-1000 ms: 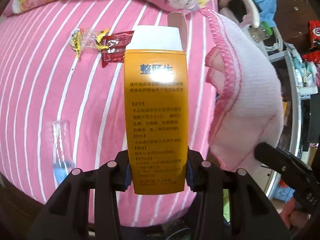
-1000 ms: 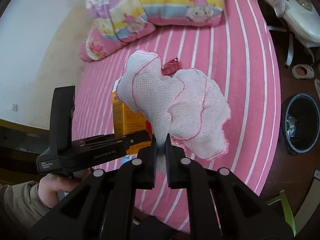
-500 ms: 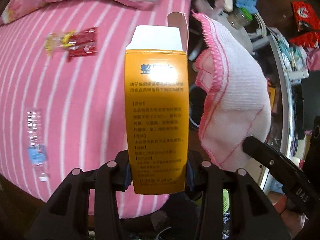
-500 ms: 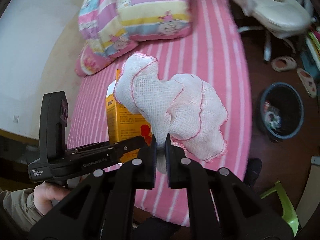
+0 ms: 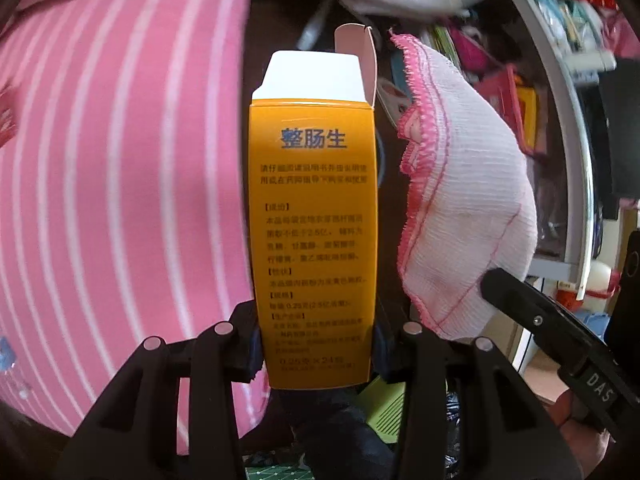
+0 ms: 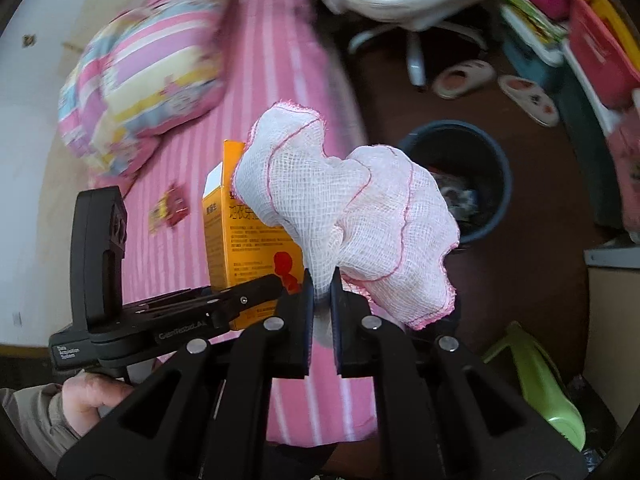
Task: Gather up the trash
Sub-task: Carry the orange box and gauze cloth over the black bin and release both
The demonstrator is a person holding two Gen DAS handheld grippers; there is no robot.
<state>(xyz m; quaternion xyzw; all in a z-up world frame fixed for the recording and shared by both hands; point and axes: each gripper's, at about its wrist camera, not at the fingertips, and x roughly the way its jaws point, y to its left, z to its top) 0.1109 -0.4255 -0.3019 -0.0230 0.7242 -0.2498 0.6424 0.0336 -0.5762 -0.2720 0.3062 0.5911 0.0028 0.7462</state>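
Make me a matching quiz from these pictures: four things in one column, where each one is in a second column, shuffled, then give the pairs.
Things
1. orange box
2. gauze cloth
3. trash bin
4. red wrapper

Places
A. on the dark floor beside the bed
B. clamped in the left claw
C. lying on the striped bed
D. pinched in the right claw

Pairs: 1-B, 2-D, 3-A, 4-C
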